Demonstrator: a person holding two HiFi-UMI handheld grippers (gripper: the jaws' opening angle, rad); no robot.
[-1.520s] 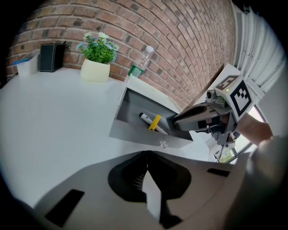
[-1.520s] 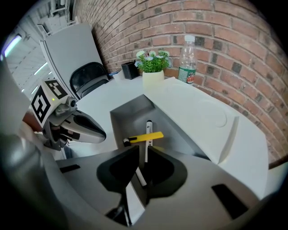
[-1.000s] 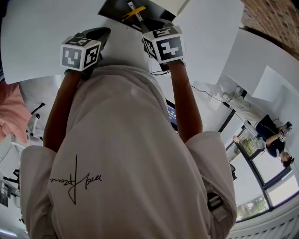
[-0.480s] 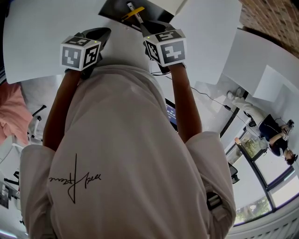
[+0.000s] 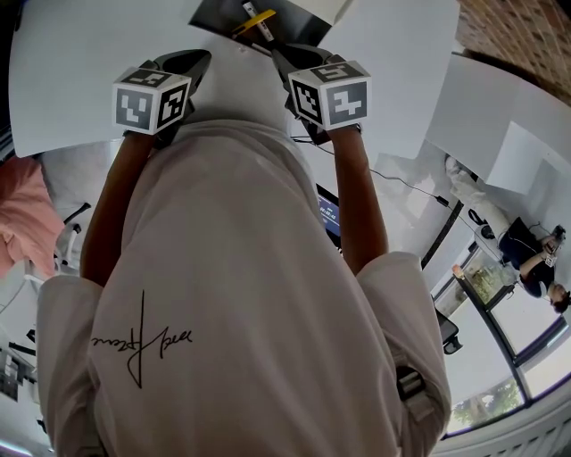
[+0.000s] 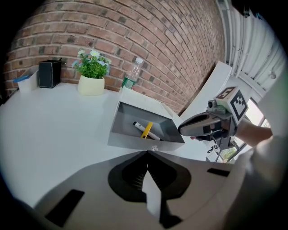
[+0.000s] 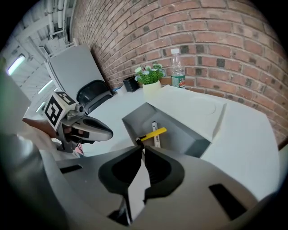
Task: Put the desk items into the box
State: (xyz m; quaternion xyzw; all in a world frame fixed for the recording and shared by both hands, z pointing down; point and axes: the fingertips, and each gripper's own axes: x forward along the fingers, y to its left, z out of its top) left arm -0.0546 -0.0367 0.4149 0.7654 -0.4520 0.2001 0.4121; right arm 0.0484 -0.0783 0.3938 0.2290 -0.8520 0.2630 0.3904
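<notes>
An open grey box (image 5: 217,12) (image 6: 135,143) (image 7: 198,143) stands on the white table (image 6: 54,130). Inside lie a yellow utility knife (image 6: 146,130) (image 7: 153,133) (image 5: 259,17) and a white marker pen (image 6: 140,127) (image 7: 155,129), crossed over each other. My left gripper (image 6: 147,152) (image 5: 196,57) hovers just short of the box's near wall, jaws shut and empty. My right gripper (image 7: 141,144) (image 5: 280,54) is at the box's other side, jaws closed together; the knife's black end shows just past the tips.
A potted plant (image 6: 92,74) (image 7: 150,77), a water bottle (image 6: 130,77) (image 7: 178,68) and a black pen holder (image 6: 48,73) stand by the brick wall (image 6: 148,40). A black chair (image 7: 92,93) is beside the table. My torso in a white shirt (image 5: 241,294) fills the head view.
The right gripper has shifted a little to the right and drawn back from the box. The left gripper has stayed put. Knife and marker lie in the box as before.
</notes>
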